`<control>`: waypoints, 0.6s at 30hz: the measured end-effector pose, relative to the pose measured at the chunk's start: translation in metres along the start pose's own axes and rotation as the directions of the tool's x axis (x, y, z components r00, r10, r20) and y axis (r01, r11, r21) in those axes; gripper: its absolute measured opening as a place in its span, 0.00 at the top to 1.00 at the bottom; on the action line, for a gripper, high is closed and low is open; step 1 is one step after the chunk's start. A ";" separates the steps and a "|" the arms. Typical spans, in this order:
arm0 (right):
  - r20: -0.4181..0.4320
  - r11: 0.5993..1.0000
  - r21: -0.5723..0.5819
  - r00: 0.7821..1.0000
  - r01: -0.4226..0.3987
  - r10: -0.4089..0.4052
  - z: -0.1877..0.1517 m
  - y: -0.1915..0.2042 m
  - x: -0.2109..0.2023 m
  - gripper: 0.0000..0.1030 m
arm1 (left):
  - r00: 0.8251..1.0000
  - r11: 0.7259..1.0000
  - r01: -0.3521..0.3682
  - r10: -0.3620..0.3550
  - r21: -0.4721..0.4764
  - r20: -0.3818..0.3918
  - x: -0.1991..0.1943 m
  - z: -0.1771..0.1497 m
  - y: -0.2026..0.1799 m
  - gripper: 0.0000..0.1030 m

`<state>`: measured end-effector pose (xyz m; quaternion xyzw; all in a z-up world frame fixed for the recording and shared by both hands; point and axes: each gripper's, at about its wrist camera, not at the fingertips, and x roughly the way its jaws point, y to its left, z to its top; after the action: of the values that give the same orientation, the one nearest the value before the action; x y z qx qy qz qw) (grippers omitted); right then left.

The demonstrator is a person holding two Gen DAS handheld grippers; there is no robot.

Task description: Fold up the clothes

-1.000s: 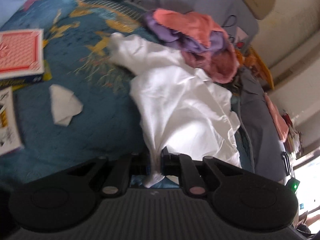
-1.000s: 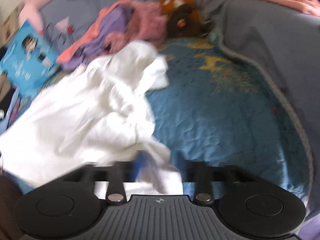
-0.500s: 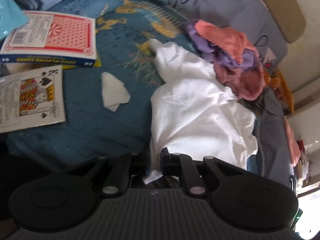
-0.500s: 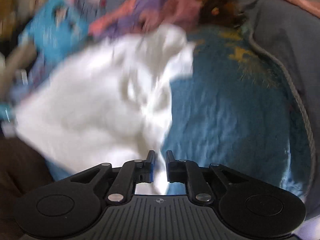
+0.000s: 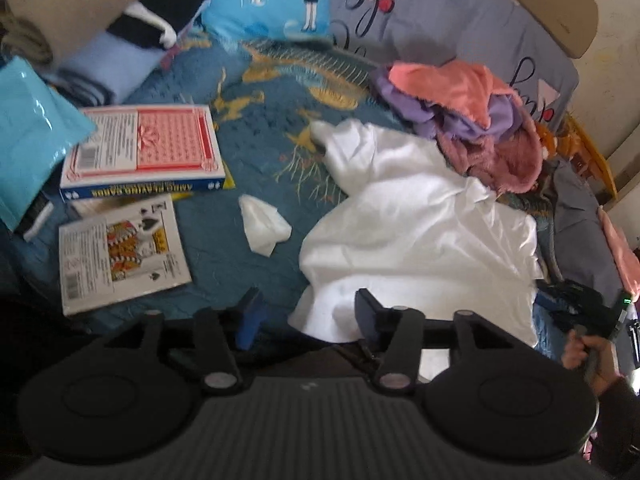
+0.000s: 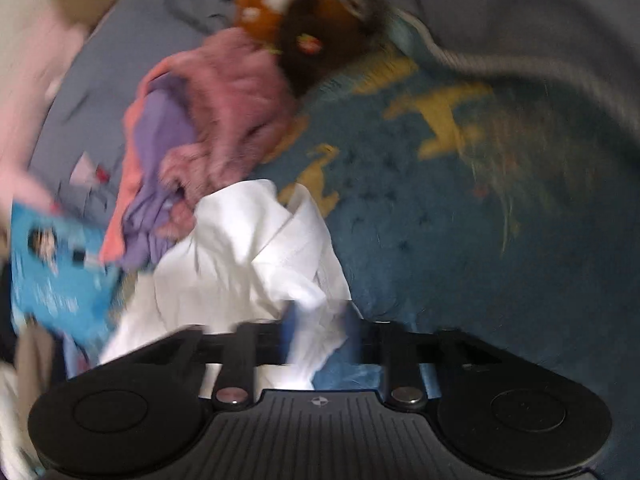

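Far left, a big red-backed playing-card box (image 5: 140,148) and a small crumpled white tissue (image 5: 264,224) lie on the blue quilted bedspread with yellow motifs (image 5: 224,264); neither belongs to the job. Left gripper (image 5: 308,304): jaws have just been opening and stand apart, with the near corner of the rumpled white cotton garment (image 5: 420,232) lying loose between them, pads off it. The garment sits mid-bed, spread but creased, with no clean fold that I can see. Just beyond it, far right, a heap of coral, purple and dusty-pink clothes (image 5: 480,120) is wholly unfolded. Right gripper (image 6: 320,320): picture smeared, but the jaws have just been closing and I read them as pinched on the garment's right-hand edge. My judgement: early stage, with the first garment still to be flattened and folded and the heap untouched.
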<state>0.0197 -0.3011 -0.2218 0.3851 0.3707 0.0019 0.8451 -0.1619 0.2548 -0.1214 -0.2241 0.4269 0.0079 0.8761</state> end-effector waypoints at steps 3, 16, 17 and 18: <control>0.101 1.000 0.005 0.995 0.008 -0.008 -0.004 0.009 -0.015 0.98 | 1.000 0.999 0.023 -0.023 0.038 0.010 -0.002 0.006 -0.013 0.37; 0.189 0.941 -0.174 0.948 0.289 -0.256 -0.035 -0.006 -0.073 0.92 | 0.985 0.967 0.120 -0.087 0.224 -0.149 0.080 0.000 -0.111 0.37; 0.237 0.942 -0.158 0.937 0.297 -0.256 -0.030 -0.003 -0.079 0.91 | 0.984 0.964 0.113 -0.075 0.239 -0.163 0.086 -0.004 -0.116 0.37; 0.274 0.944 -0.155 0.931 0.290 -0.241 -0.023 0.001 -0.082 0.88 | 0.982 0.962 0.108 -0.064 0.251 -0.176 0.091 -0.007 -0.120 0.37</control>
<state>-0.0537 -0.3097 -0.1799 0.2445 0.3075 -0.1259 0.9109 -0.0844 0.1280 -0.1475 -0.1259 0.4856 -0.1049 0.8587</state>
